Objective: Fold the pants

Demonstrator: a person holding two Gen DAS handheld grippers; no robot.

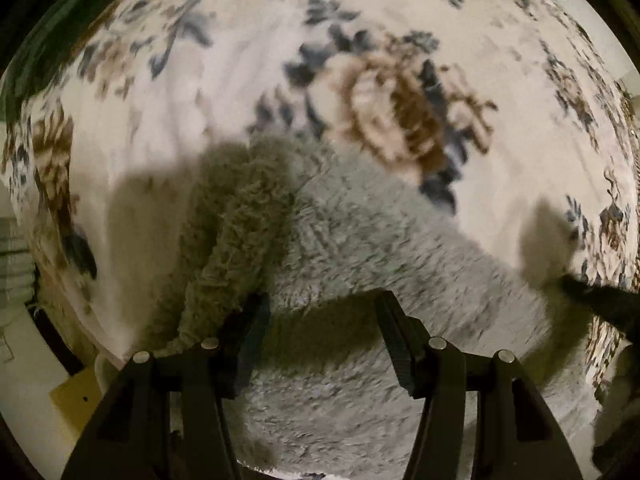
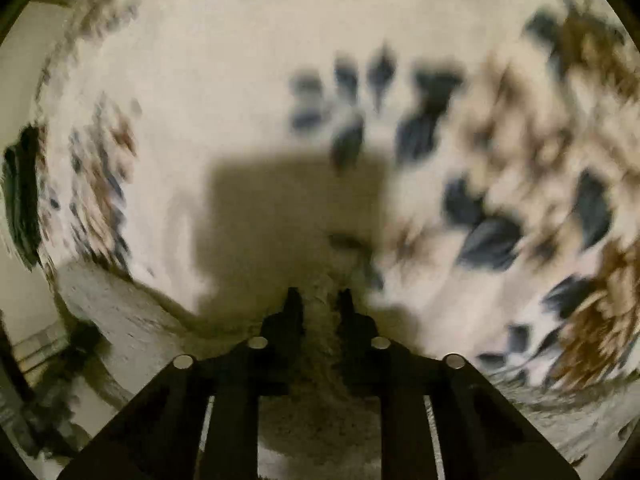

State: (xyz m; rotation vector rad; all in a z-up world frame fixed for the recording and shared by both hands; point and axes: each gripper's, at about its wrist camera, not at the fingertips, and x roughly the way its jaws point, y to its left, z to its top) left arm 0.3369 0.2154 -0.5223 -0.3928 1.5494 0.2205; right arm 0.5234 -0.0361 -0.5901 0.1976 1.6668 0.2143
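While the left tongs (image 1: 320,312) hang spread wide with nothing between the jaws, the grey fleecy pants (image 1: 360,264) lie right beneath and ahead of them, one thicker doubled ridge of the cloth running up past the left finger. The right tongs (image 2: 320,300) are drawn nearly together on a bunch of that same fleece, which fills the narrow gap between the jaws; the rest of the garment trails away low at the left of that view. I would judge the folding to be midway at best: part of the cloth seems lapped over itself, yet the shape is loose and uneven, and both views are too blurred to count the layers. Squaring and flattening are probably left to do. Beyond the pants spreads the bed cover (image 1: 248,80), cream with brown and blue-grey flowers. Further off, something dark green (image 1: 60,48) shows at its far edge, and the room is dim.
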